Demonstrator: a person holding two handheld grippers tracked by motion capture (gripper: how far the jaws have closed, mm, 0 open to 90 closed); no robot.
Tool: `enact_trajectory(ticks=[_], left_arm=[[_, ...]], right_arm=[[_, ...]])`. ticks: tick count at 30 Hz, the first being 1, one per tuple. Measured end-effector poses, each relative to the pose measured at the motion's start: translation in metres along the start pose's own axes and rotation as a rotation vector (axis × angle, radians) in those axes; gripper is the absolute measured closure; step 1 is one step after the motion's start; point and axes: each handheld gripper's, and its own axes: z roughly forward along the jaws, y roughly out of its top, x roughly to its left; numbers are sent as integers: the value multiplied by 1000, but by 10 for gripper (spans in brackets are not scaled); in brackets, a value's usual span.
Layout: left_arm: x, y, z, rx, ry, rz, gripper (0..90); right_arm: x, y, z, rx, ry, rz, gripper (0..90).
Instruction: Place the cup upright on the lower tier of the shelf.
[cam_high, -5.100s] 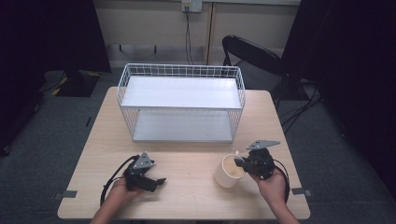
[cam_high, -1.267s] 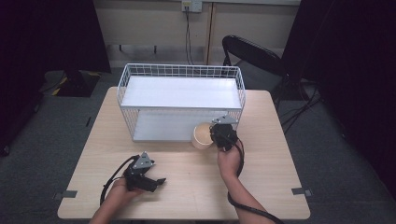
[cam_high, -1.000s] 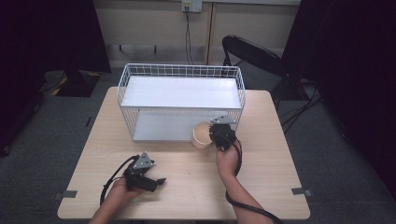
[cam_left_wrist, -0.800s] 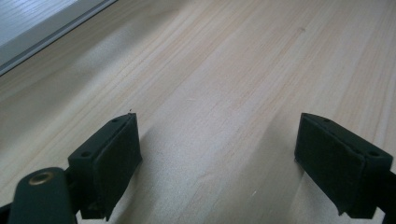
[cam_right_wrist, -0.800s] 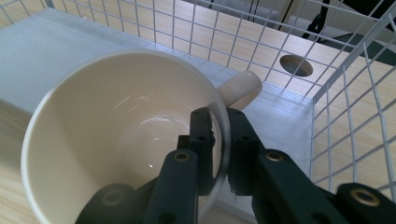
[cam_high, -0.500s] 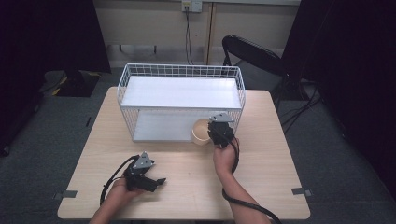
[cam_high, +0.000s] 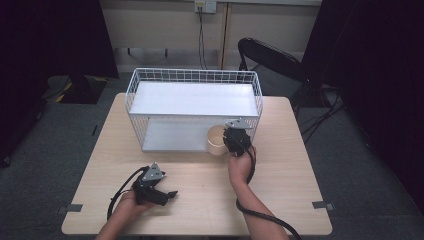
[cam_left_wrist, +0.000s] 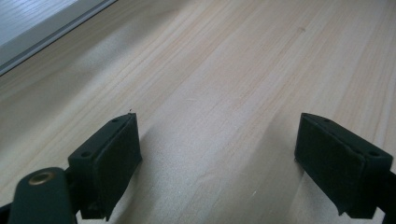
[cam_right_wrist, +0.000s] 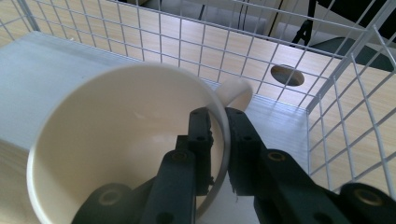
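Since the earliest frame: carried cup (cam_high: 216, 140) from near right table edge up to rack (cam_high: 194, 80) mouth. Right tongs (cam_right_wrist: 218, 140) pinching cup wall by the handle, one jaw inside, one outside, so rim stays level for sliding onto lower shelf (cam_right_wrist: 42, 79). Left tongs (cam_left_wrist: 233, 154) wide open, empty, parked on table (cam_high: 295, 165) near left.

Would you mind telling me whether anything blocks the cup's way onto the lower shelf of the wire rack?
Nothing visible does. The right gripper pinches the cup by its rim at the wire rack's open front, and the lower shelf ahead lies bare.
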Motion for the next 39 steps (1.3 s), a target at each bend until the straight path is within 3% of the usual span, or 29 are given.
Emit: enact_trajectory(ticks=[6,8,10,15,16,19,23,31,39], left_arm=[[0,0,0,0,0,0,139],[0,0,0,0,0,0,138],[0,0,0,0,0,0,138],[0,0,0,0,0,0,138],[0,0,0,0,0,0,138],[0,0,0,0,0,0,139],[0,0,0,0,0,0,138],[0,0,0,0,0,0,138],[0,0,0,0,0,0,139]], right_arm=[[-3,-1,2,-3,5,17,792],[-5,2,1,-7,16,31,692],[-6,3,0,-12,21,38,653],[-8,6,-6,-28,83,80,454],[-8,8,-9,-29,112,80,341],[-8,9,-18,-68,128,65,263],[-8,8,-25,-58,174,67,190],[-14,-3,-37,-58,231,81,165],[-9,-14,-36,-16,254,40,164]])
